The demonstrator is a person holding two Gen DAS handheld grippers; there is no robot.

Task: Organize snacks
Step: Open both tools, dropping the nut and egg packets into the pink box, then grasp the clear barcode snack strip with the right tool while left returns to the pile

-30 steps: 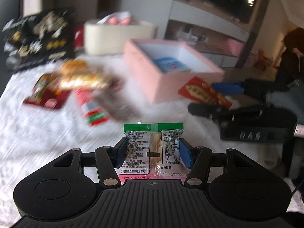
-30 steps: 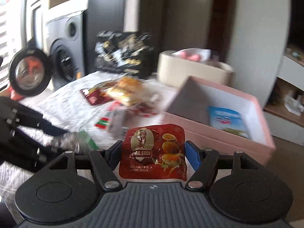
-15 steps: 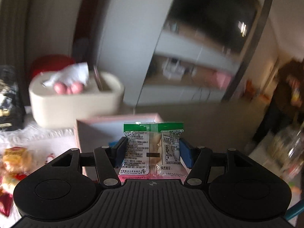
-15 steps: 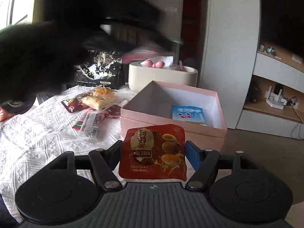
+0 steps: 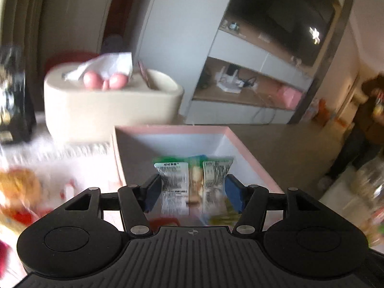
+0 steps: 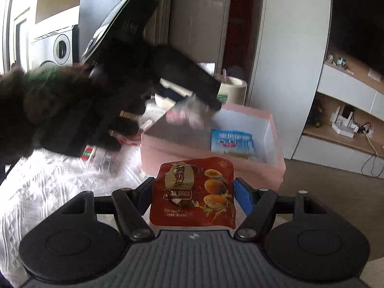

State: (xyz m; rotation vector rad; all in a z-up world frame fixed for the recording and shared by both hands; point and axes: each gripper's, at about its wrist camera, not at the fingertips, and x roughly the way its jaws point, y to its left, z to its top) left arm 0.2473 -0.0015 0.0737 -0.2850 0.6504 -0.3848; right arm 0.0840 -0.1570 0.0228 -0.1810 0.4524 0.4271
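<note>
While both grippers carry a packet, the left gripper (image 5: 192, 193) is the one poised over the target: its green-topped snack packet (image 5: 187, 182) sits pinched edge-to-edge between the blue pads, long axis upright along the fingers, and the pink box (image 5: 252, 153) opens directly beyond at twelve o'clock, its near wall just under the fingertips and its white interior spreading from about eleven to one. From the right wrist view, that left gripper (image 6: 189, 112) hangs above the box's near-left corner at about eleven o'clock, blurred, with the packet a pale smear at its tip. The right gripper (image 6: 193, 192) pinches a red quail eggs pouch (image 6: 192, 192) between its pads, also upright, and the same box (image 6: 273, 165) lies ahead at twelve to one o'clock, farther off than it is from the left. A blue packet (image 6: 231, 140) already lies inside against the far-right wall. I judge the left hand nearer and first to drop, needing only a release into the free floor at the box's near-left; the right must wait or keep toward one o'clock to avoid crossing the left arm.
</note>
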